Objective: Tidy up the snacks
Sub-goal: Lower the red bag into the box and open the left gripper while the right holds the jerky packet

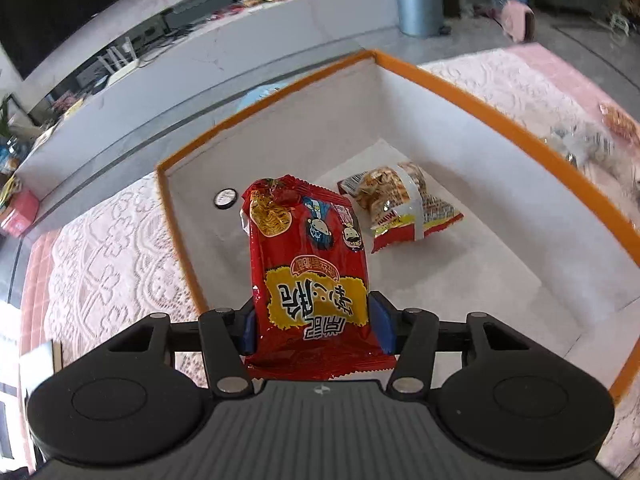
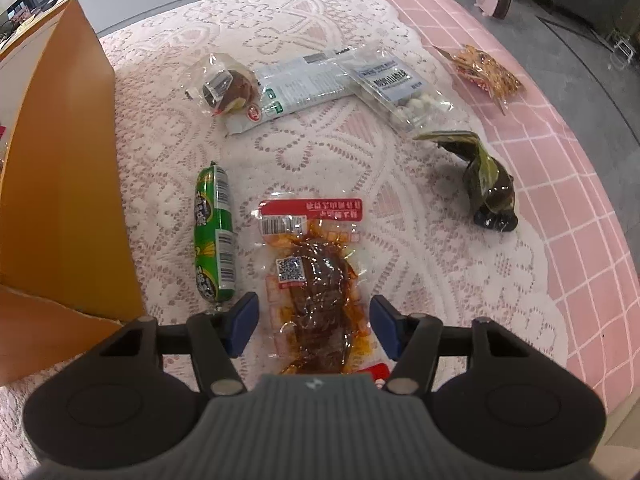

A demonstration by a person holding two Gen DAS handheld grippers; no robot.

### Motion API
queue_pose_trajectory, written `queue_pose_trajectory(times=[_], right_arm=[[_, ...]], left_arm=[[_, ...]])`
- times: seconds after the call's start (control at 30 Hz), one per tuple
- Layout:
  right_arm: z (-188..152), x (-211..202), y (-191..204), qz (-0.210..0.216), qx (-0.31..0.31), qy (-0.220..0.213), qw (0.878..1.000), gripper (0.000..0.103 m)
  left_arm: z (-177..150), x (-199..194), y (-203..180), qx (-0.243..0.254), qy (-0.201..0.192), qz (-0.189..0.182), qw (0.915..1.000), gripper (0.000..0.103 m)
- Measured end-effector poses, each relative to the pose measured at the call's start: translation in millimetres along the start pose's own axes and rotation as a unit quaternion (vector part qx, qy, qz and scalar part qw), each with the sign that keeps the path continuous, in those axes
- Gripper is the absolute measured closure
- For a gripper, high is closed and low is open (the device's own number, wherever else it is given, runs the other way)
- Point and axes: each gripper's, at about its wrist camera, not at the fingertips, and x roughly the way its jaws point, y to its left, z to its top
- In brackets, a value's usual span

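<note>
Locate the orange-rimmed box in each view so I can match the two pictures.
Left wrist: the box fills the centre and right, seen from above, white inside, a snack bag on its floor.
Right wrist: only its orange outer wall shows, along the left edge.
Shared landmark: the white lace cloth the box stands on.

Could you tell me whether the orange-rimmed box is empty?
Not empty: one snack packet lies on the floor of the box.

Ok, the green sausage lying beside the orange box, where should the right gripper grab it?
Grip the green sausage across its middle, coming from above. It lies flat on the lace cloth, a narrow tube running away from the right gripper, so the jaws span its short width.
</note>
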Motion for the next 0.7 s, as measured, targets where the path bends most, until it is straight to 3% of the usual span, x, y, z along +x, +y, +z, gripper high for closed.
queue_pose_trajectory(times=[0.23,0.27,0.4,0.47,0.53,0.6,0.7], right_arm=[[-1,1,-2,0.007,-0.006,-0.007,1.0,0.048],[-1,0,-3,0.009,-0.004,-0.008,1.0,0.054],[1,-9,-2,0.009,-0.018,-0.025,0.999,0.058],[2,-11,-3,0.018,-0.019,-0.026,0.999,0.066],[3,-14,-4,0.022,-0.023,-0.025,0.999,0.067],[4,-13,-7,0.029,-0.023,-0.022,0.999,0.067],[3,-13,-4,0.021,-0.05,-0.023,0.998,0.065]], left_arm=[[9,20,-6,0.065,0.038,-0.015,0.9971,0.041],[10,22,-8,0.078,0.042,-0.011,0.996,0.041],[14,33,-17,0.108,0.062,-0.008,0.9921,0.041],[13,38,-20,0.12,0.065,0.0,0.9907,0.041],[11,42,-25,0.137,0.064,0.024,0.9882,0.041],[9,41,-32,0.16,0.055,0.044,0.9847,0.034],[9,37,-34,0.17,0.038,0.044,0.9837,0.025]])
